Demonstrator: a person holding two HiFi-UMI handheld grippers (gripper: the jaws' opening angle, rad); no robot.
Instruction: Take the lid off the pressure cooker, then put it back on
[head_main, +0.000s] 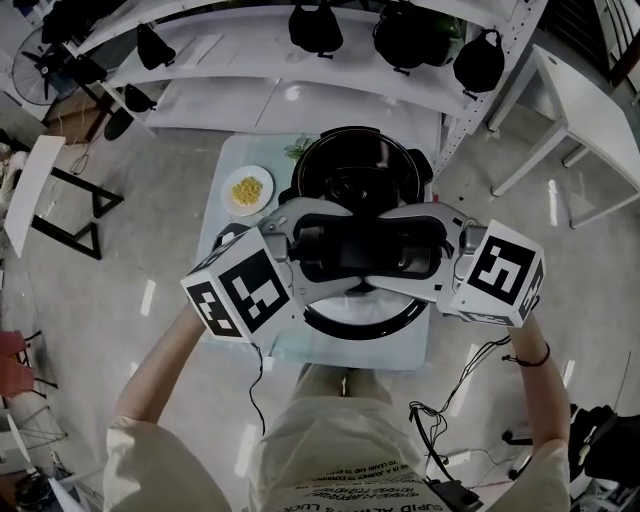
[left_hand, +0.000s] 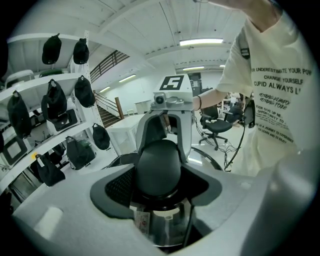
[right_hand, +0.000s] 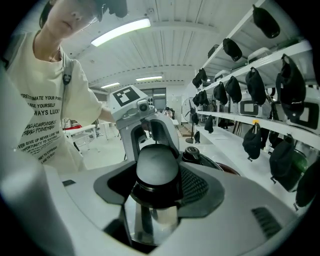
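The pressure cooker's open pot (head_main: 362, 172) stands on a small pale table (head_main: 222, 170). Its lid (head_main: 365, 318) hangs off the pot, nearer the person, partly over the table's front edge. The lid's black knob (head_main: 365, 245) is clamped from both sides. My left gripper (head_main: 310, 240) comes in from the left and my right gripper (head_main: 425, 245) from the right, both shut on it. In the left gripper view the knob (left_hand: 159, 167) fills my left gripper (left_hand: 160, 172), with the shiny lid (left_hand: 165, 227) beneath. The right gripper view shows the same knob (right_hand: 157, 169) in my right gripper (right_hand: 157, 175).
A white plate of yellow kernels (head_main: 247, 189) sits on the table left of the pot. White shelves (head_main: 300, 95) with black bags and caps stand behind it. A white table (head_main: 590, 110) is at the right, and cables (head_main: 440, 420) lie on the floor.
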